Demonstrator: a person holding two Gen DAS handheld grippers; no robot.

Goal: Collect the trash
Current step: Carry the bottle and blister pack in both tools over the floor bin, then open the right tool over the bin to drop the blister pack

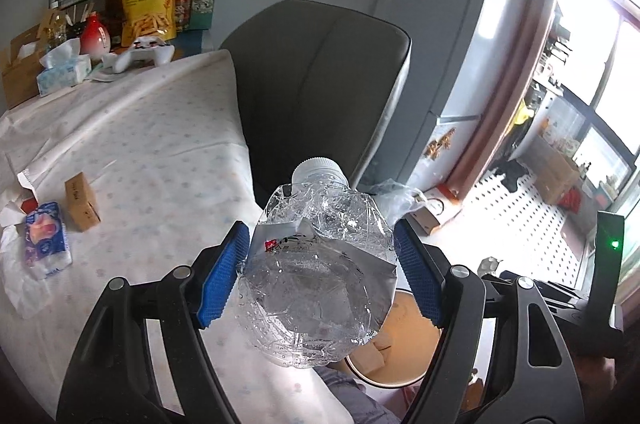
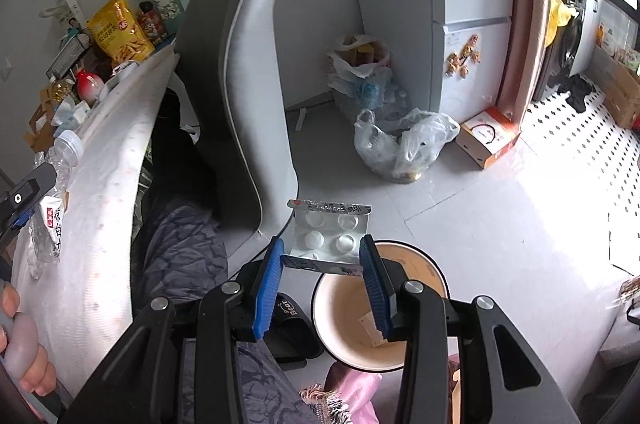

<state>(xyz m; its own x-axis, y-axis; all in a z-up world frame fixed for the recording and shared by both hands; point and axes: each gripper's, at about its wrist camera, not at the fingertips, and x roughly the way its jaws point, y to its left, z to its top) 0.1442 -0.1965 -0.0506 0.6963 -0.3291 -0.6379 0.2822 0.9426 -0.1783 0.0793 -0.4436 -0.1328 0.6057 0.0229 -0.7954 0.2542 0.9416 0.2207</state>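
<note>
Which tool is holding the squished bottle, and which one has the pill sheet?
The left tool grips the crumpled clear bottle with its white cap. The right tool pinches the silver pill sheet above the bin.

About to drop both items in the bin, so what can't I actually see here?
- Bin: right wrist view, right tongs and blister pack cover much of its inside.
- Bin, left wrist view: crushed bottle in left tongs hides most of it.
- Bottle label: crumpled, unreadable.
- Table's near edge: cut off.
</note>
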